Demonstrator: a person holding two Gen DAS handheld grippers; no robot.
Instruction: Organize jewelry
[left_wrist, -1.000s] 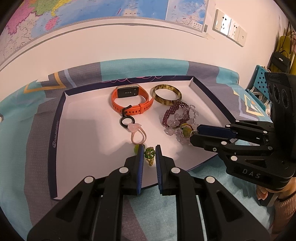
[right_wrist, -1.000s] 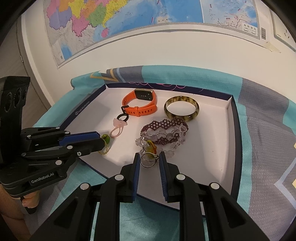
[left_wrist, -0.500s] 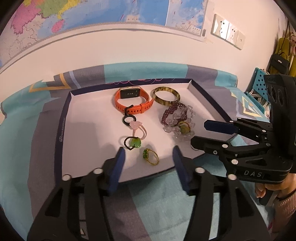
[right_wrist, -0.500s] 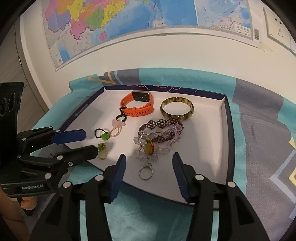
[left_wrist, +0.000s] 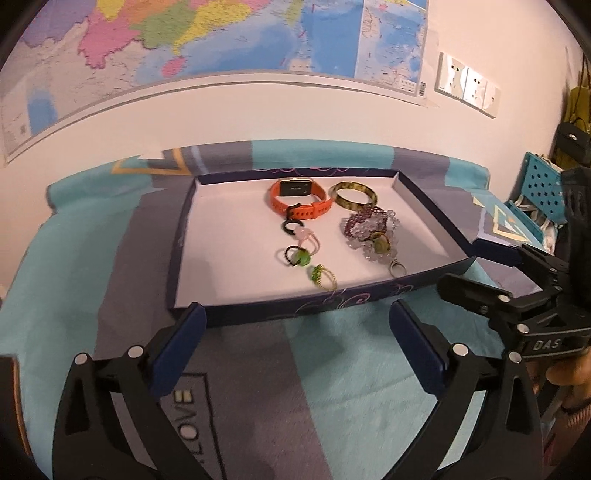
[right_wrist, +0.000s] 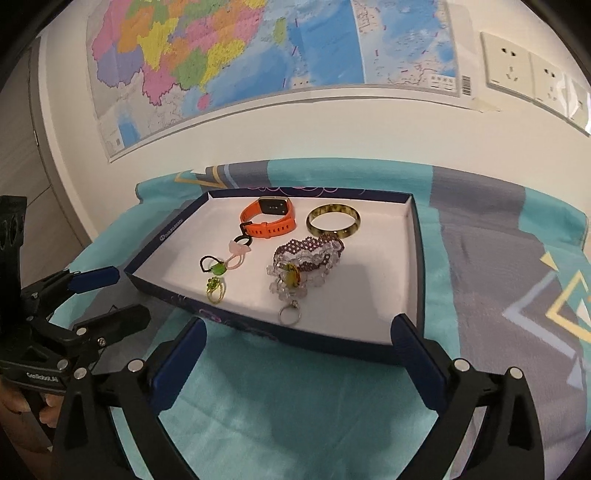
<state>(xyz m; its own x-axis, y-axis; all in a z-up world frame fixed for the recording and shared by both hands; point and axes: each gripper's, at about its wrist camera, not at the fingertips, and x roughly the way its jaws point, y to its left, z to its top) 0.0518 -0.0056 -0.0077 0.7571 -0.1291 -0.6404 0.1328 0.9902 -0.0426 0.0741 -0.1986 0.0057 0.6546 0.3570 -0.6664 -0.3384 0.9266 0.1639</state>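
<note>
Both grippers backed off the shallow navy tray (left_wrist: 417, 284), rings dropped near its front edge; left gripper (left_wrist: 295, 328) and right gripper (right_wrist: 297, 341) opening wide, empty, angled downward.

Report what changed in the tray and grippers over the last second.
Left gripper released the green ring; right gripper released the silver ring. Both rings lie in the tray; both grippers' jaws are opening and pulled back off it. Watch, bangle, bracelets unmoved.
</note>
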